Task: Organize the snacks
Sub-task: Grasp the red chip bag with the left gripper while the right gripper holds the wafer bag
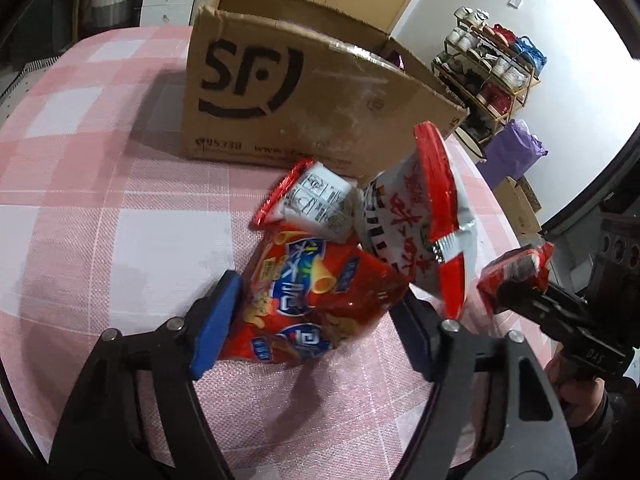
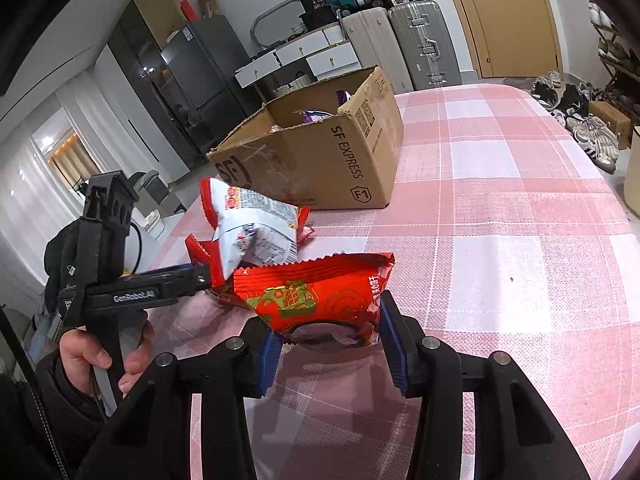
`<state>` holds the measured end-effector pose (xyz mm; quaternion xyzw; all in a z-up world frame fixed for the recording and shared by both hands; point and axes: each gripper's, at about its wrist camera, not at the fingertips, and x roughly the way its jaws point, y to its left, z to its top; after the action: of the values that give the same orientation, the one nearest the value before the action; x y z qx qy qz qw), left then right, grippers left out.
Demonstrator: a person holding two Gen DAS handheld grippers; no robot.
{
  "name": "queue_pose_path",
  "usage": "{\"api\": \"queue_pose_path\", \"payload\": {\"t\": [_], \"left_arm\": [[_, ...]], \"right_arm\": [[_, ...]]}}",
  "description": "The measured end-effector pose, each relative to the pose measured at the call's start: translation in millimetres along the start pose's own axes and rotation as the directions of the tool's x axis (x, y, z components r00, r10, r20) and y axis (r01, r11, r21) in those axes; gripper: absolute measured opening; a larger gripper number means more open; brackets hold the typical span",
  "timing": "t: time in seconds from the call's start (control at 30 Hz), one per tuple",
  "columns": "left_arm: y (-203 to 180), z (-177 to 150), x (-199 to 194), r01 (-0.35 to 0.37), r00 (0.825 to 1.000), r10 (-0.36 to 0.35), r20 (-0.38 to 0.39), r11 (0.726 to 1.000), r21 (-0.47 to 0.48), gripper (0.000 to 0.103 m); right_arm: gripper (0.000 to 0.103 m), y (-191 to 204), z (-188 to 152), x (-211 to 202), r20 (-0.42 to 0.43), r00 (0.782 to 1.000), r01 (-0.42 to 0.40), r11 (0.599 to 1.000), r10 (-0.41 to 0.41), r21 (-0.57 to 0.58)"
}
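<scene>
1. Snacks lie together on the counter, which has a pink and white checked cloth, just in front of a cardboard box.
2. The box is open at the top, and some packets are visible inside it; one is purple.
3. The left tongs stand around an orange-red chip bag. The blue pads are at both sides of the bag. The left pad is at the bag's edge, but I cannot tell if both pads really press it, so the jaws look only partly closed.
4. The chip bag rests with its lower end on the cloth and leans toward the box.
5. Behind it lies a white and red packet, and beside that, on the right, a bigger white and red bag stands more upright.
6. The right tongs are closed on a red packet with a gold drawing; the blue pads squeeze its lower end from both sides.
7. This red packet is held just over the cloth, near the other snacks and in front of the box.
8. A hand holds the handle of the left tongs.
</scene>
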<state>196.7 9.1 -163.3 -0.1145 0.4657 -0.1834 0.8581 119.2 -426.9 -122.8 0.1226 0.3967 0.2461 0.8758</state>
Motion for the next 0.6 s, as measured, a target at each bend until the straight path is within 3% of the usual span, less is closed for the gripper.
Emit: {"api": "queue_pose_path", "payload": {"t": [0.07,0.17,0.6], "left_arm": [[1.5,1.7,1.9,0.016,1.000,-0.016,-0.003,1.000,-0.003,0.053],[0.6,2.1,2.5,0.022,1.000,-0.022,-0.007,1.000,0.003,0.049],[-14.2,-0.1,-15.9,-0.018,0.999,0.017,0.035,1.000,0.023,0.047]], "right_arm": [[0.045,-0.6,-0.4,-1.3,0.002,1.000,-0.002,1.000,0.002,0.003],[0.045,-2.1,-1.1,-1.7,0.001,1.000,0.000,1.000,0.000,0.007],[0.045,1.9,0.9,-10.3,0.024,1.000,0.004,1.000,-0.004,-0.002]]}}
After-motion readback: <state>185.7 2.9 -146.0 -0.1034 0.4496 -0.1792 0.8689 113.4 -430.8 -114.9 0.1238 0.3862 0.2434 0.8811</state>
